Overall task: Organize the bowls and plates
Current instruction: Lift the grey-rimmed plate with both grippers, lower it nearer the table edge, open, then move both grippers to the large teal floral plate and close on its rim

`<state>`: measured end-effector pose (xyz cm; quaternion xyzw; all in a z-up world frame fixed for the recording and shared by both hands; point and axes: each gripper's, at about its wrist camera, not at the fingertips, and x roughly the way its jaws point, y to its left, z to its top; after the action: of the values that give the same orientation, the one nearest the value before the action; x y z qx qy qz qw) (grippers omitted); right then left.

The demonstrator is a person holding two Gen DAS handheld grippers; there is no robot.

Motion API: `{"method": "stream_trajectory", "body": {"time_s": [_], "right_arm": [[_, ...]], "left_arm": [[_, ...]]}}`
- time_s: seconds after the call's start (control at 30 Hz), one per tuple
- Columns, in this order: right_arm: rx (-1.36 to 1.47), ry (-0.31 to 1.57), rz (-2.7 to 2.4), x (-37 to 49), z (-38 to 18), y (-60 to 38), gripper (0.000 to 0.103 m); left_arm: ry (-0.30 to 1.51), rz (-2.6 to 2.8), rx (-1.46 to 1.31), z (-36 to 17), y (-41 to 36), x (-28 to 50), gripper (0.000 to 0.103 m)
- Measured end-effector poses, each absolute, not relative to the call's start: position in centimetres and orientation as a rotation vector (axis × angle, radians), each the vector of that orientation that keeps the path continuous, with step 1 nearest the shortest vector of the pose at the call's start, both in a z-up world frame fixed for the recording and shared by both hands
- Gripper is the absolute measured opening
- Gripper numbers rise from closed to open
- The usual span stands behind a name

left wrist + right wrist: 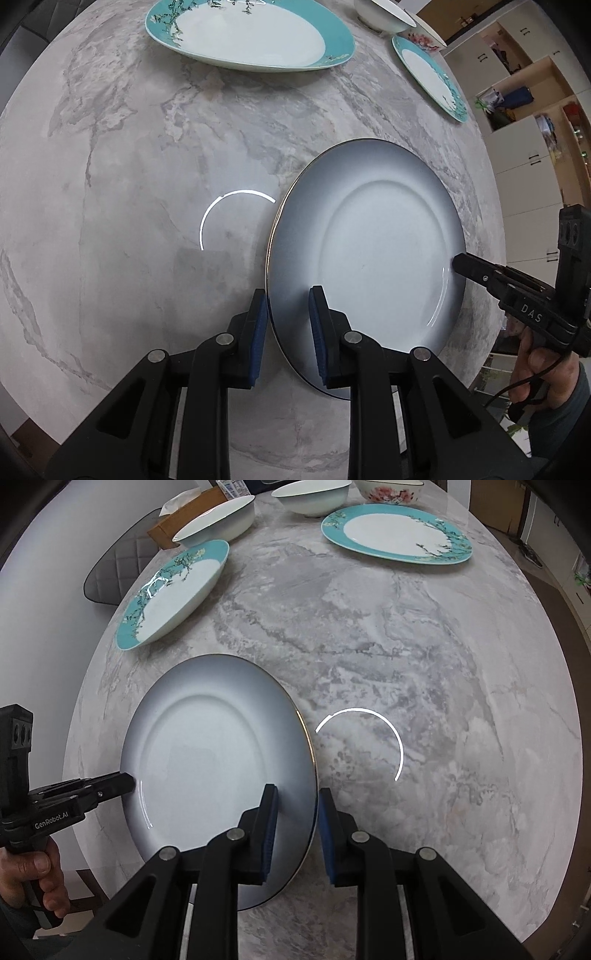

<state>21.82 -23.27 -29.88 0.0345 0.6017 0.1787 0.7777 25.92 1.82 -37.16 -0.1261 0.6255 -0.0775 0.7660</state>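
Both the left tongs [287,332] and right tongs [297,827] clamp opposite rims of the grey gradient plate [369,251], held between them above the bench [147,147]. Keep both grips level; lower evenly.

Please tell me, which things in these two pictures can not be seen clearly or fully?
- Grey plate: its near rim, in both wrist views, is covered by the gripper fingers.
- Floral bowl: right wrist view, cut off by the top edge.
- Brown box: right wrist view, partly hidden by a white bowl.
- Shelf contents: left wrist view, too small.
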Motion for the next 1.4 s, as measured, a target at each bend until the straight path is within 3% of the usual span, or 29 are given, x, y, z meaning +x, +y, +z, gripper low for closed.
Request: {"method": "stream_trajectory", "body": {"time_s": [0.4, 0.43, 0.47, 0.5, 0.53, 0.57, 0.6, 0.67, 0.73, 0.77, 0.8, 1.1, 1.4], "right_arm": [[0.086, 1.233, 0.305, 21.0, -28.1, -24.3, 0.023], [0.106, 1.205, 0.279, 21.0, -27.2, -25.1, 0.032], [0.129, 1.182, 0.257, 21.0, -26.4, -25.9, 0.055], [0.171, 1.145, 0.228, 21.1, -25.2, -26.9, 0.069], [0.218, 1.105, 0.216, 21.1, -24.3, -27.8, 0.099], [0.271, 1.057, 0.213, 21.1, -23.3, -28.7, 0.103], [0.328, 0.995, 0.224, 21.0, -22.4, -29.5, 0.103], [0.407, 0.936, 0.226, 20.9, -21.1, -30.3, 0.103], [0.528, 0.849, 0.233, 20.2, -20.0, -31.0, 0.103], [0.589, 0.818, 0.214, 20.1, -19.6, -31.4, 0.103], [0.625, 0.814, 0.181, 20.0, -19.4, -32.0, 0.103], [0.542, 0.871, 0.127, 27.9, -17.1, -36.0, 0.103], [0.179, 0.964, 0.203, 43.5, -19.7, -38.4, 0.103]], "left_arm": [[1.268, -0.191, -0.256, -34.7, 3.1, 23.5, 0.021], [1.234, -0.192, -0.276, -33.8, 3.8, 23.1, 0.021], [1.201, -0.191, -0.298, -33.1, 4.4, 22.9, 0.021], [1.170, -0.184, -0.323, -32.4, 5.2, 22.8, 0.025], [1.138, -0.174, -0.350, -31.7, 6.1, 22.8, 0.032], [1.096, -0.168, -0.385, -31.0, 7.0, 22.8, 0.056], [1.037, -0.159, -0.430, -30.1, 8.1, 22.6, 0.069], [0.902, -0.145, -0.527, -28.2, 10.0, 22.3, 0.071], [0.815, -0.137, -0.619, -26.6, 11.7, 22.2, 0.086], [0.818, -0.125, -0.636, -26.0, 12.1, 22.7, 0.099], [0.835, -0.114, -0.639, -25.5, 12.3, 23.3, 0.102], [0.898, -0.033, -0.417, -22.2, 4.8, 29.7, 0.102], [0.878, -0.066, -0.144, -23.4, -8.1, 45.1, 0.102]]}}
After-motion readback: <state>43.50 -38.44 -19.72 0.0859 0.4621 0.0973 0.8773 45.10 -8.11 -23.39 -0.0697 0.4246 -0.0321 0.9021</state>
